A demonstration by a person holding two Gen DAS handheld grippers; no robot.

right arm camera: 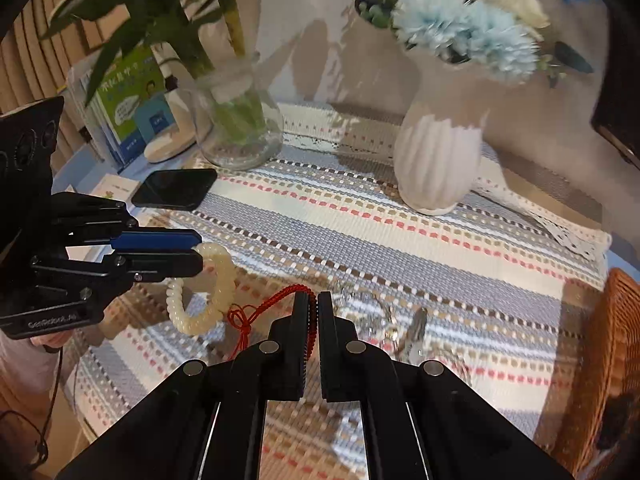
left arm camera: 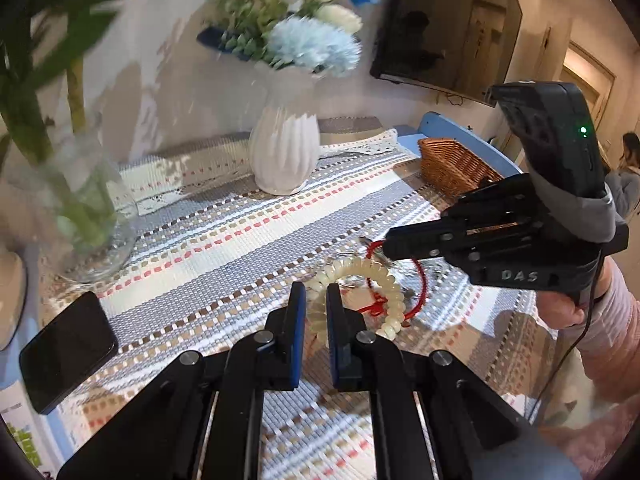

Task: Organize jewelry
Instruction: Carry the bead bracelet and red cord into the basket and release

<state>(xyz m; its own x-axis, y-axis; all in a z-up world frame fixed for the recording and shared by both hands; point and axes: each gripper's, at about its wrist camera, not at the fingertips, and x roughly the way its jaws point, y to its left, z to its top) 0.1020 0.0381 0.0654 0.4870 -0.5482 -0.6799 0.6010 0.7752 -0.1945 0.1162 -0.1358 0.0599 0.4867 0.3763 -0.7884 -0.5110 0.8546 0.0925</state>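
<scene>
The left gripper [left arm camera: 316, 300] is clamped on the cream bead bracelet [left arm camera: 372, 288]; the right gripper [right arm camera: 313, 308] pinches the red cord bracelet [right arm camera: 272, 304], both just above the striped table mat [right arm camera: 400, 248]. Silvery jewelry [right arm camera: 396, 328] beside the right fingers is blurred, hard to make out. A dark phone [right arm camera: 176, 188] lies at the mat's left edge, a wicker basket [right arm camera: 612, 360], cut off, at the right. Open mat stretches to the glass jar [right arm camera: 236, 136] and white ribbed vase [right arm camera: 436, 160] by the wall
</scene>
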